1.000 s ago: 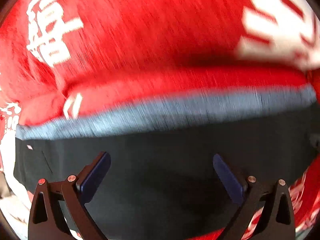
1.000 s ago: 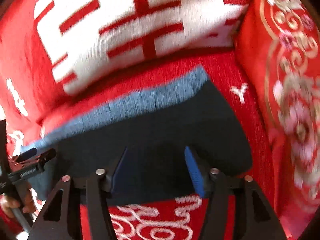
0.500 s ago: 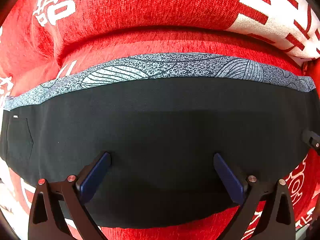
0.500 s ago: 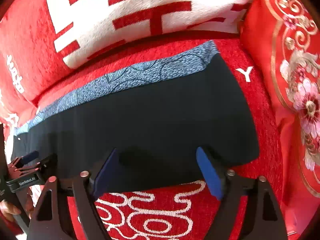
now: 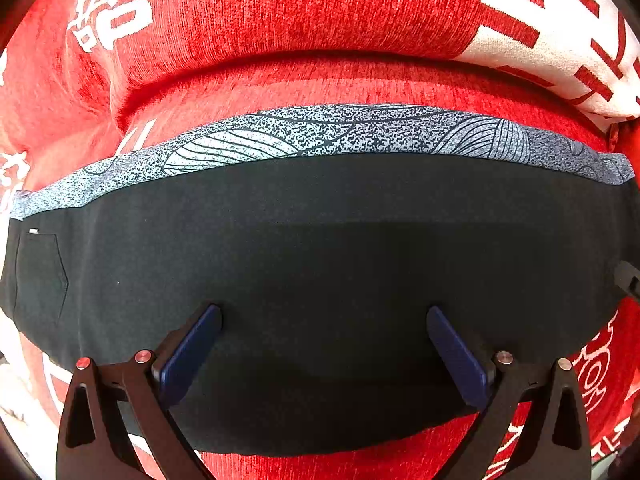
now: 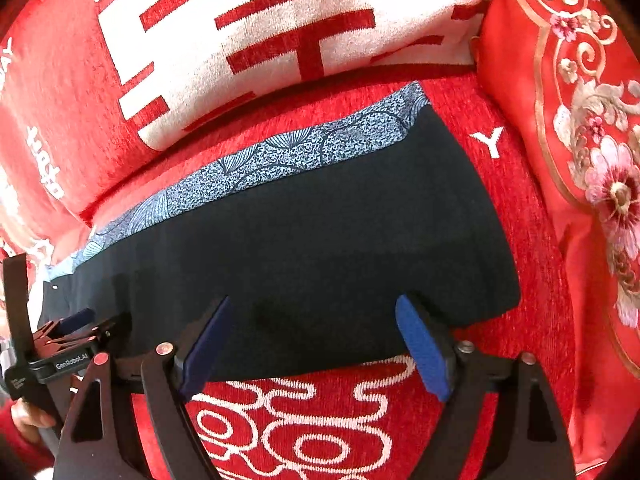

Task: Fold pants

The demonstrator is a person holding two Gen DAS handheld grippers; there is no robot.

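Observation:
Dark pants (image 5: 320, 272) lie flat in a long folded strip on a red sofa seat, with a blue-grey patterned band (image 5: 320, 132) along the far edge. They also show in the right wrist view (image 6: 320, 240). My left gripper (image 5: 324, 312) is open and empty, hovering over the near middle of the pants. My right gripper (image 6: 312, 308) is open and empty over the near edge towards the pants' right end. The left gripper (image 6: 80, 324) shows at the left of the right wrist view, over the pants' left part.
A red back cushion (image 5: 280, 12) with white lettering rises behind the pants. A white-and-red patterned cushion (image 6: 280, 32) is behind on the right. An embroidered red pillow (image 6: 580, 140) stands close to the pants' right end. The red seat (image 6: 300, 432) has white swirls in front.
Both grippers have pulled back and steadied, so more of the pants shows. The right gripper's jaws have spread wider. The pants have not moved since half a second ago.

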